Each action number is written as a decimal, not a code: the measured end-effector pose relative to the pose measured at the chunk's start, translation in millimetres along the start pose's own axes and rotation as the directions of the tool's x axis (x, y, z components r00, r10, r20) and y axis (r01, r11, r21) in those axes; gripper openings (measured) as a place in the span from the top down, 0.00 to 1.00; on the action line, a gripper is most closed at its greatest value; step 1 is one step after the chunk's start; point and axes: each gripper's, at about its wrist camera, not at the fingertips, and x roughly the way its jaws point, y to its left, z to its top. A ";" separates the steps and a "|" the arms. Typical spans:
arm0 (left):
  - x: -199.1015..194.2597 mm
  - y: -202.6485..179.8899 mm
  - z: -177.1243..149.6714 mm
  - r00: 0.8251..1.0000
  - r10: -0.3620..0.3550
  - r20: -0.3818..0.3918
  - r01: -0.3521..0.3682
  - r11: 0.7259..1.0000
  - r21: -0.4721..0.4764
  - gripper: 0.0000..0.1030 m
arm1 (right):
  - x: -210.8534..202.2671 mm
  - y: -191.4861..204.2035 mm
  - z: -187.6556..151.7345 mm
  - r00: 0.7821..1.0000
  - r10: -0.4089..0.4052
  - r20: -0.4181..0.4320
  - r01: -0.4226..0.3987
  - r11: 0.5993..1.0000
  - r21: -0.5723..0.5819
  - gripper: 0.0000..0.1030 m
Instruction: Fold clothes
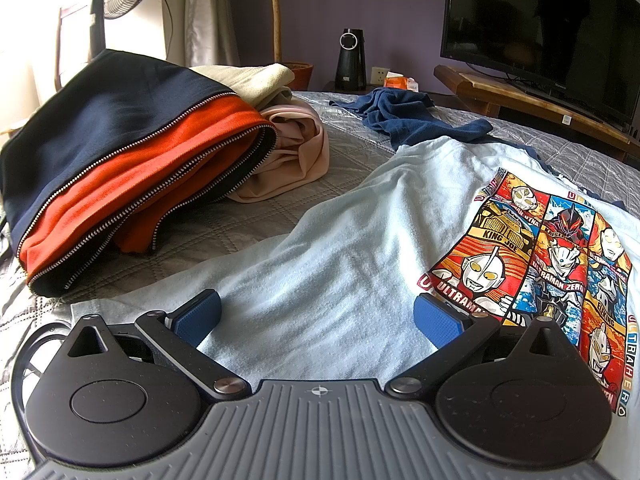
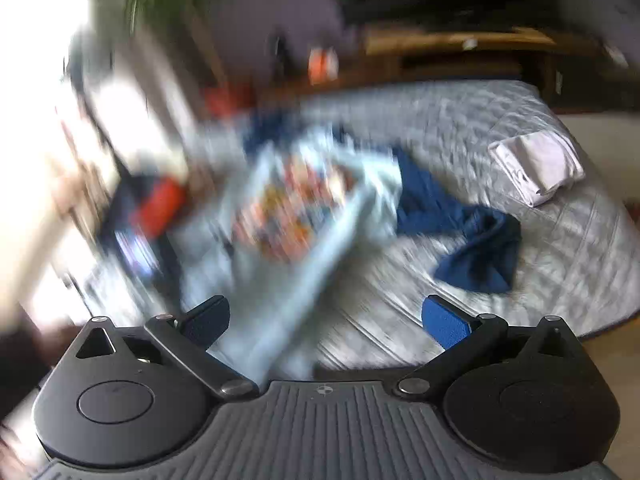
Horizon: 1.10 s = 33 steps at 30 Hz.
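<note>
A pale blue T-shirt (image 1: pixel 340 240) with a bright cartoon print (image 1: pixel 540 248) lies spread on the grey quilted bed (image 1: pixel 224 220). My left gripper (image 1: pixel 318 320) hovers open just over the shirt's near hem, nothing between its blue pads (image 1: pixel 200 318). The right wrist view is motion-blurred. In it the same shirt (image 2: pixel 304 208) lies ahead, with a dark blue garment (image 2: pixel 460 232) crumpled to its right. My right gripper (image 2: pixel 326 322) is open and empty, above the shirt's near edge and the quilt (image 2: pixel 500 128).
A navy and orange zip jacket (image 1: pixel 120 168) is piled at left over beige and pink clothes (image 1: pixel 288 152). A dark blue garment (image 1: pixel 404 112) lies beyond the shirt. A folded white item (image 2: pixel 536 166) rests at the bed's far right. A TV (image 1: pixel 540 28) on a wooden stand sits behind.
</note>
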 end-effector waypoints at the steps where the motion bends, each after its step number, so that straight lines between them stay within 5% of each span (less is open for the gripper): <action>1: 0.0 0.0 0.0 1.000 0.000 0.000 0.000 1.000 0.000 0.00 | 7.9 5.3 -2.5 0.999 -0.038 -0.019 0.037 0.997 -0.069 0.00; 7: -0.1 0.1 -0.1 1.000 0.000 0.000 0.000 1.000 0.000 0.00 | 54.0 -10.2 18.5 0.953 -0.289 0.086 0.301 0.929 -0.216 0.00; 10: 0.0 0.3 -0.1 1.000 0.000 0.000 0.000 1.000 0.000 0.00 | 89.2 -27.1 36.9 0.971 -0.238 -0.005 0.235 0.960 -0.153 0.00; 14: -0.1 0.1 -0.1 1.000 0.000 0.000 0.000 1.000 0.000 0.00 | 131.8 -29.9 46.4 0.980 -0.198 -0.008 0.197 0.978 -0.068 0.00; 20: -0.1 0.1 0.0 1.000 0.000 0.000 0.000 1.000 0.000 0.00 | 199.4 -44.9 43.1 0.957 -0.287 0.036 0.286 0.958 0.038 0.00; 23: -0.1 0.1 0.0 1.000 0.000 0.000 0.000 1.000 0.000 0.00 | 215.5 -55.9 40.2 0.940 -0.317 0.124 0.306 0.947 0.102 0.00; 26: -0.1 0.1 0.0 1.000 0.000 0.000 0.000 1.000 0.000 0.00 | 237.2 -66.5 46.3 0.928 -0.357 0.106 0.340 0.928 0.151 0.00; 33: 0.0 -0.2 0.1 1.000 0.000 0.000 0.000 1.000 0.000 0.00 | 252.1 -66.7 35.9 0.893 -0.388 0.230 0.345 0.916 0.206 0.00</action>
